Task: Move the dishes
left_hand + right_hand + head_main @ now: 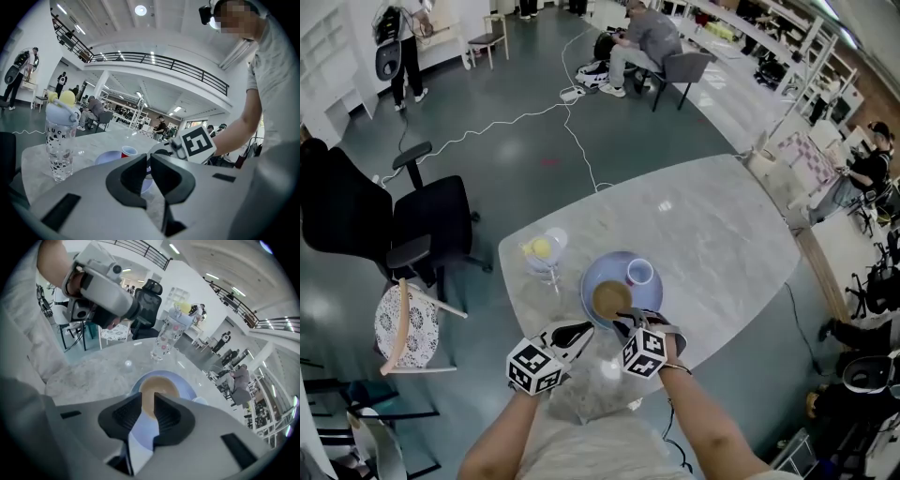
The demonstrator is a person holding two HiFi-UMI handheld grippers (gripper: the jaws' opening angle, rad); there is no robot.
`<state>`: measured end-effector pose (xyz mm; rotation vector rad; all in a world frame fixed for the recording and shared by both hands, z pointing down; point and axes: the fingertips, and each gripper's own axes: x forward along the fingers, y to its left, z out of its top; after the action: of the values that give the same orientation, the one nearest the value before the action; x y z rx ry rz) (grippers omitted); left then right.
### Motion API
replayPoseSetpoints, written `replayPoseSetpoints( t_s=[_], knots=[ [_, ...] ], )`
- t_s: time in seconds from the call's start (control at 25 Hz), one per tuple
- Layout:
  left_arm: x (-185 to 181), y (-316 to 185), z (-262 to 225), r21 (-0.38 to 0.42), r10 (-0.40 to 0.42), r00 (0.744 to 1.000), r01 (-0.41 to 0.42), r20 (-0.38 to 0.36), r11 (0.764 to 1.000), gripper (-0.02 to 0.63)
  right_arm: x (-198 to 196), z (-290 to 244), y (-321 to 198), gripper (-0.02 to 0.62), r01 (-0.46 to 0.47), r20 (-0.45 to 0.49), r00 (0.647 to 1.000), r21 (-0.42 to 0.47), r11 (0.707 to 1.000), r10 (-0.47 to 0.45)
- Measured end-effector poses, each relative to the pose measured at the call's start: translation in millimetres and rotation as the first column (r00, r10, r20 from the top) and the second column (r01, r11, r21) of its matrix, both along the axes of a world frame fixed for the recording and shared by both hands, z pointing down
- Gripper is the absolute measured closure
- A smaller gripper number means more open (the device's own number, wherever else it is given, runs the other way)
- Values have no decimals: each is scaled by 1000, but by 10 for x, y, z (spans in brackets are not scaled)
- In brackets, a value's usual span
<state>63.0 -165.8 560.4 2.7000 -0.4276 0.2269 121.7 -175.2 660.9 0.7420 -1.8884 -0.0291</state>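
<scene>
A blue plate (602, 274) lies on the marble table (722, 234) and carries a brown bowl (611, 300) and a small red cup (639, 273). My right gripper (628, 320) hovers over the plate's near rim. In the right gripper view its jaws (147, 403) stand almost together, and the brown bowl (159, 386) and blue plate (187, 391) show through the thin slit. Nothing is visibly clamped. My left gripper (581, 331) is shut and empty just left of the plate (108, 157), as the left gripper view (148, 161) shows.
A clear water bottle (546, 255) with a yellow lid stands left of the plate, close to the table's left edge. A black office chair (422, 225) and a patterned stool (405, 323) stand on the floor to the left. Cables (572, 131) run across the floor.
</scene>
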Motion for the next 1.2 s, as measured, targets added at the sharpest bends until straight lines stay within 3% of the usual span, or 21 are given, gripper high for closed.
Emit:
replayPoseSetpoints(
  t_s=[0.16,0.4,0.52,0.72,0.96,1.2],
  knots=[
    [35,36,-122,12,-1,999,1,-34,1000,584,44,-269,80,500,-106,117,988,37,994,102],
    [179,148,-380,48,29,996,-25,-84,999,584,154,-857,236,509,-244,318,927,109,964,199],
    [247,215,-537,66,39,993,-31,-113,997,584,197,-1140,330,514,-282,400,892,130,950,210],
    [384,352,-762,87,61,987,-48,-151,995,584,224,-1514,491,534,-323,559,804,124,938,203],
    [530,480,-961,110,90,980,-71,-177,991,584,249,-1818,688,558,-302,638,757,156,940,137],
    [629,601,-1123,129,112,975,-88,-190,988,584,408,-2090,789,565,-355,728,672,159,921,133]
  ],
)
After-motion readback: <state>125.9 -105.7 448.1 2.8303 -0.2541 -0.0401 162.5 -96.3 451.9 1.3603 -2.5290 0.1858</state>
